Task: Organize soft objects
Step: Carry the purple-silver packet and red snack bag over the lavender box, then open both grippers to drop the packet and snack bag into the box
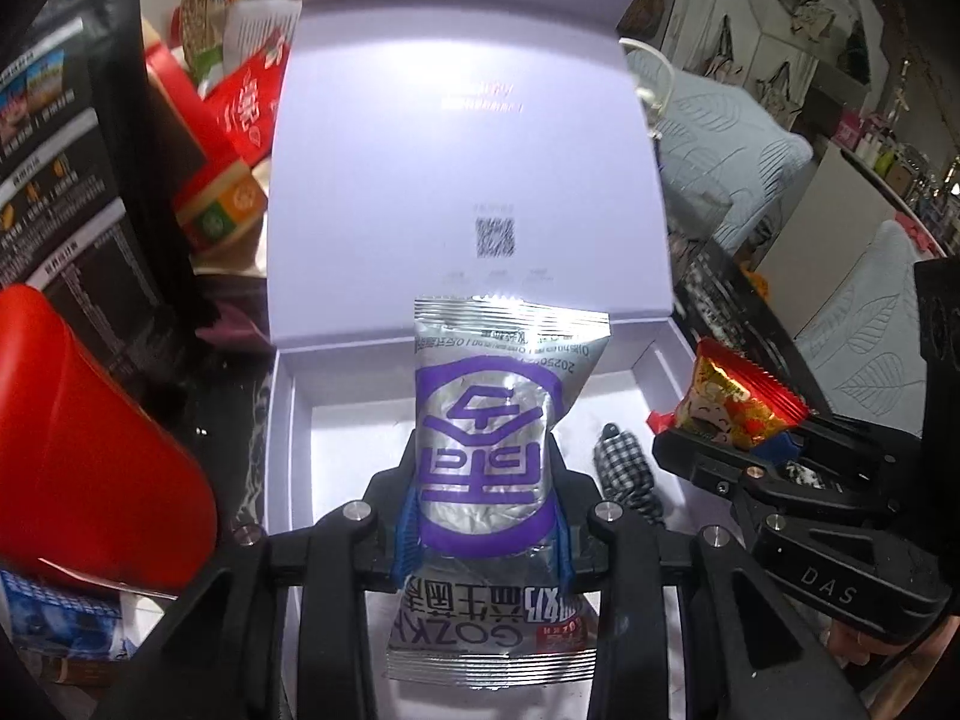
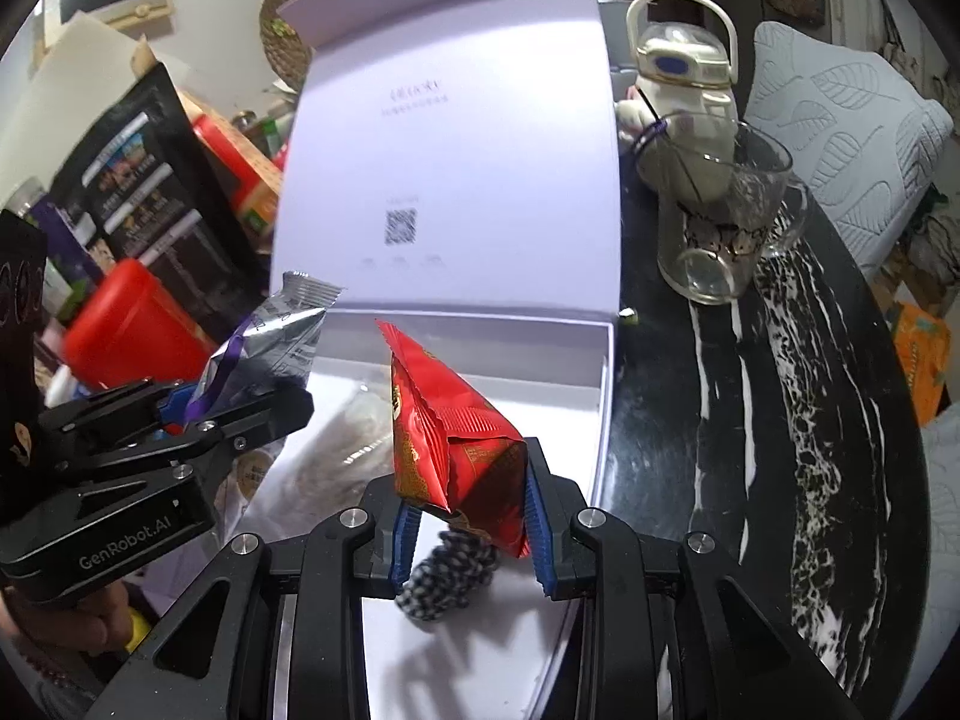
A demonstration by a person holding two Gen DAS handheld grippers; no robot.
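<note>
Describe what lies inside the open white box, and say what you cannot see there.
Inside the white box lie a black-and-white checked fabric item and a clear packet. The silver packet in the left gripper and the red packet in the right gripper hide part of the floor.

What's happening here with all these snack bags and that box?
A person is packing soft things into an open white box. The left tongs grip a silver packet above the box, and the right tongs grip a red packet beside it. A checkered cloth item already lies inside the box.
</note>
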